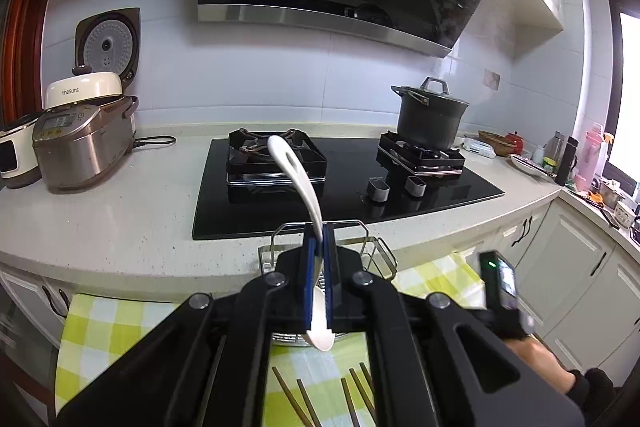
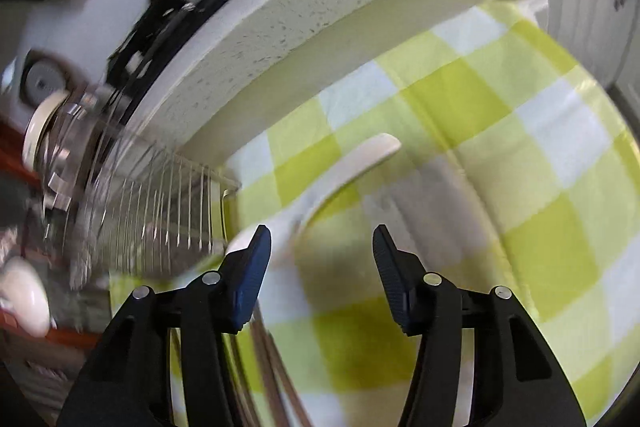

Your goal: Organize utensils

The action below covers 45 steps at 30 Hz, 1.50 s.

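Observation:
My left gripper (image 1: 318, 241) is shut on a white ceramic spoon (image 1: 298, 175), held in the air with its handle pointing up toward the stove and its bowl hanging below the fingers. Under it stands a wire utensil rack (image 1: 374, 247) on a green-and-white checked cloth (image 1: 120, 323). Several brown chopsticks (image 1: 304, 401) lie on the cloth near the bottom edge. My right gripper (image 2: 322, 241) is open and empty above the same cloth (image 2: 500, 147). Another white spoon (image 2: 360, 157) lies on the cloth just ahead of its left finger. The wire rack (image 2: 160, 207) is blurred at the left.
A pale stone counter (image 1: 120, 211) holds a black gas hob (image 1: 348, 187), a dark pot (image 1: 430, 121) on the right burner and rice cookers (image 1: 80, 139) at the left. Bottles and dishes (image 1: 560, 155) crowd the far right. White cabinet doors (image 1: 580, 287) are below.

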Each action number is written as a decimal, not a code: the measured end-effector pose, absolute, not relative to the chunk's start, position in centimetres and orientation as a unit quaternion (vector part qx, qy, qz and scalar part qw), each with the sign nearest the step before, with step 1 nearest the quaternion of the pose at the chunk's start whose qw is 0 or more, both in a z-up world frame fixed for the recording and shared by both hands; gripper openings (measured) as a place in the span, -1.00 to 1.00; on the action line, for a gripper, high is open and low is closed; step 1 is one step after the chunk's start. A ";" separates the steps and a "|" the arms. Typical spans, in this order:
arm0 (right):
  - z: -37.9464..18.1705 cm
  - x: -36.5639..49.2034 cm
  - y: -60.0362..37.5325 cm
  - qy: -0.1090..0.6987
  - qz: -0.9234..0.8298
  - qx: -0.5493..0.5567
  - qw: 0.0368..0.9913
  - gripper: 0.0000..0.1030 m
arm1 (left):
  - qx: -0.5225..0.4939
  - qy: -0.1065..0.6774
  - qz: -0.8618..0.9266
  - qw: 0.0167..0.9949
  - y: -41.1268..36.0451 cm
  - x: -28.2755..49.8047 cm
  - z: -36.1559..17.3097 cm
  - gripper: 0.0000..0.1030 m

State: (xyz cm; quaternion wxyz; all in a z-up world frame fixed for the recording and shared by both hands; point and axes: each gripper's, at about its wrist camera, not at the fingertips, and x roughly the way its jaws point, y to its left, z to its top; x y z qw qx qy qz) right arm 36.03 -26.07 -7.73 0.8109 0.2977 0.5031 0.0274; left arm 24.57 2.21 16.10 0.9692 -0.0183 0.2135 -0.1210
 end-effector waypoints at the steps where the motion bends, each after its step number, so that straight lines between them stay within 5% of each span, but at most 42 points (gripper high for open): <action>1: -7.8 36.5 -25.8 0.504 0.018 0.300 0.810 -0.02 | -0.018 0.213 -0.120 0.970 2.3 24.4 16.1 -0.92; 5: -7.9 38.2 -25.0 0.497 -0.023 0.291 0.817 -0.07 | -0.021 0.213 -0.122 0.969 3.1 23.9 15.6 -0.92; 10: -7.8 39.1 -24.0 0.484 -0.070 0.249 0.836 -0.56 | -0.028 0.219 -0.119 0.968 4.0 23.8 14.7 -0.92; 18: -8.0 39.1 -22.7 0.468 -0.054 0.199 0.859 -0.85 | -0.040 0.233 -0.110 0.966 4.7 23.7 13.2 -0.92; 32: -3.1 33.2 -22.1 0.411 0.029 0.122 0.903 -0.85 | -0.037 0.227 -0.110 0.967 3.6 22.9 14.0 -0.92; 45: 7.5 29.7 -20.9 0.304 0.088 0.098 0.944 -0.85 | -0.045 0.206 -0.100 0.972 3.9 23.0 16.2 -0.92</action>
